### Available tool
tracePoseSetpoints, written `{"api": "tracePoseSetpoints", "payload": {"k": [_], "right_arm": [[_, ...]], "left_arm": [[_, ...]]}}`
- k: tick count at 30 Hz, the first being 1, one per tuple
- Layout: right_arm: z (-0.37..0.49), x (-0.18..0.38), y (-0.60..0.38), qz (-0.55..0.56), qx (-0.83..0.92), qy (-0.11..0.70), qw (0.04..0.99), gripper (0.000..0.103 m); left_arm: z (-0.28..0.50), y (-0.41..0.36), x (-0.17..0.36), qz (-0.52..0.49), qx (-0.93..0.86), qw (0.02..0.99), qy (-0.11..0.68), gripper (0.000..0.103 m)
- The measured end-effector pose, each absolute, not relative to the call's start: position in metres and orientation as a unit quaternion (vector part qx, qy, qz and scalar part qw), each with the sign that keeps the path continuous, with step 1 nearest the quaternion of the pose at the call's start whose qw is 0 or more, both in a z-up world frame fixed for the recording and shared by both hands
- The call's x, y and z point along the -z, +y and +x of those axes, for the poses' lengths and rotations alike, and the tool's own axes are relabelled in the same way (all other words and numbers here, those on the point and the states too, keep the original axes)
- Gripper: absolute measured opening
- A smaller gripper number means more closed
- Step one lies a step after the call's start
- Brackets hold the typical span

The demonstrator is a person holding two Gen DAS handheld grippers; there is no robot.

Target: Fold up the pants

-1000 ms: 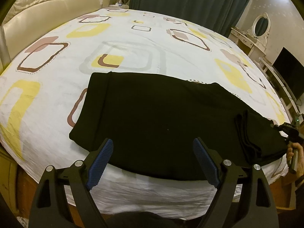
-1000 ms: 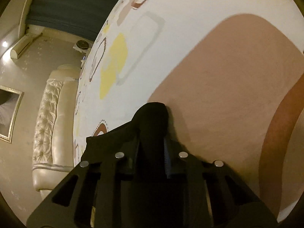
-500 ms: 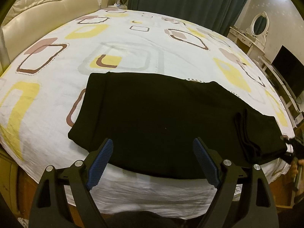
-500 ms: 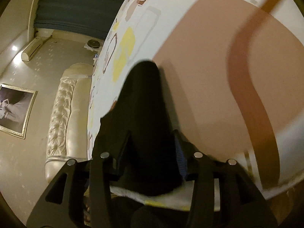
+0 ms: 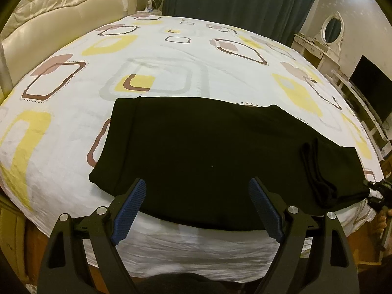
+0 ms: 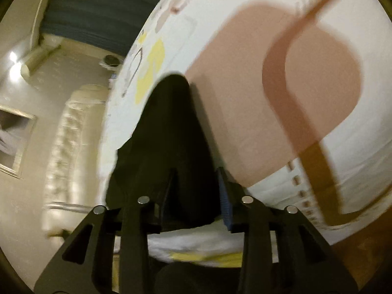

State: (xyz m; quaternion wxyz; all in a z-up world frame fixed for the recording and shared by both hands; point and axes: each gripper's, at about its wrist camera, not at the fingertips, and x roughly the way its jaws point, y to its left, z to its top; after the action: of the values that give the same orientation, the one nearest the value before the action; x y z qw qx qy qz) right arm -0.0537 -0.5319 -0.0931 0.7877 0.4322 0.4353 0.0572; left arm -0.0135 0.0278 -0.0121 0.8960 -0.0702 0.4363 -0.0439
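Black pants [image 5: 196, 147] lie flat across the near part of the bed [image 5: 171, 49], with a bunched fold [image 5: 318, 171] close to their right end. My left gripper [image 5: 197, 181] hovers open over their near edge, its blue pads [image 5: 129, 208] wide apart and touching nothing. At the far right my right gripper [image 5: 378, 191] sits at the pants' end corner. In the right wrist view that narrow end of the pants [image 6: 171, 122] runs back between the jaws of my right gripper [image 6: 196, 171], which are closing on the cloth that fills the gap.
A padded cream headboard [image 5: 61, 7] stands at the back left, dark curtains [image 5: 232, 0] behind the bed. A dressing table with an oval mirror [image 5: 330, 29] and a dark screen [image 5: 370, 85] line the right side. The bed's near edge [image 5: 196, 252] drops off just below the pants.
My right gripper drew back toward the bed's edge, and more of the pants' end now shows ahead of its jaws, which stand wider than a second ago. The left gripper and the pants' body stayed put.
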Motion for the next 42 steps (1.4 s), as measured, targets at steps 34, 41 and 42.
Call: {"api": "tracePoseSetpoints", "payload": {"k": [34, 41, 42], "right_arm": [[-0.023, 0.095, -0.44, 0.423, -0.174, 0.451, 0.767, 0.051], [-0.023, 0.094, -0.436, 0.422, -0.177, 0.443, 0.771, 0.06], [-0.024, 0.094, -0.438, 0.42, -0.177, 0.442, 0.773, 0.062]], "left_arm": [[0.074, 0.187, 0.085, -0.329, 0.158, 0.792, 0.489, 0.071], [0.096, 0.16, 0.095, -0.339, 0.189, 0.774, 0.5, 0.023], [0.098, 0.159, 0.099, -0.354, 0.196, 0.761, 0.507, 0.016]]}}
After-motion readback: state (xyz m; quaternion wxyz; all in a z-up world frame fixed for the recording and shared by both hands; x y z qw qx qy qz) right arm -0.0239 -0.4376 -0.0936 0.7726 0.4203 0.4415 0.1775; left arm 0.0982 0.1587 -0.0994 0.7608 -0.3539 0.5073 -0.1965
